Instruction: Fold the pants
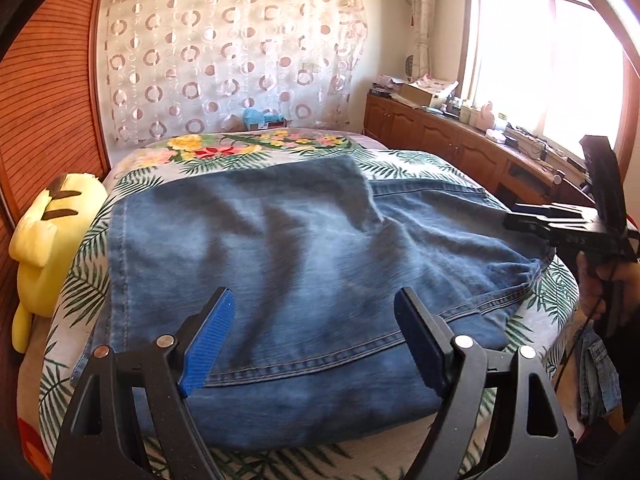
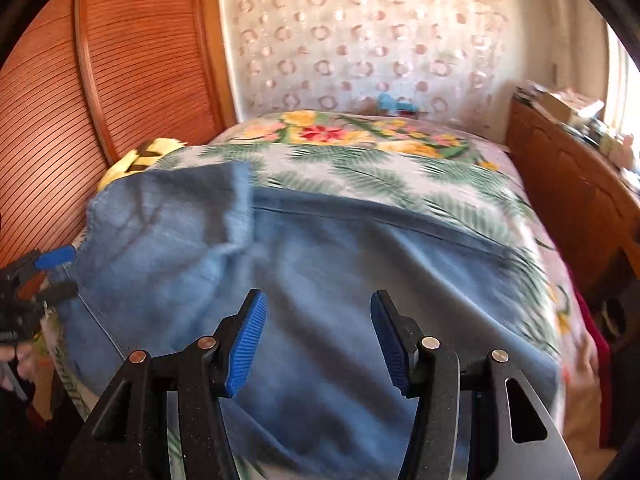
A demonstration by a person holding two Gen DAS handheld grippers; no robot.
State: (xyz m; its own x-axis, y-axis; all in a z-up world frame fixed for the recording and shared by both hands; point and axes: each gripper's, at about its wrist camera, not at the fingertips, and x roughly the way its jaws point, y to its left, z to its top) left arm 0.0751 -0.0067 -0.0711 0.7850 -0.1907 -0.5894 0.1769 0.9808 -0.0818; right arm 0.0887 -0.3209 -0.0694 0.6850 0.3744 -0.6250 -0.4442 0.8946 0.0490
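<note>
Blue jeans (image 1: 288, 264) lie folded across the foot of the bed, with one flap lying over the rest at the back. My left gripper (image 1: 316, 312) is open and empty, above the near edge of the jeans. My right gripper (image 2: 318, 320) is open and empty, above the jeans (image 2: 320, 280) from the other side. The right gripper also shows in the left wrist view (image 1: 516, 216) at the right edge of the jeans. The left gripper shows in the right wrist view (image 2: 60, 272) at the far left, open beside the jeans' edge.
The bed has a leaf-and-flower cover (image 1: 248, 148). A yellow plush toy (image 1: 44, 240) lies at its left side against a wooden panel wall (image 1: 44, 112). A wooden cabinet (image 1: 452, 140) with clutter runs under the window on the right. More denim (image 1: 596, 376) hangs at the right.
</note>
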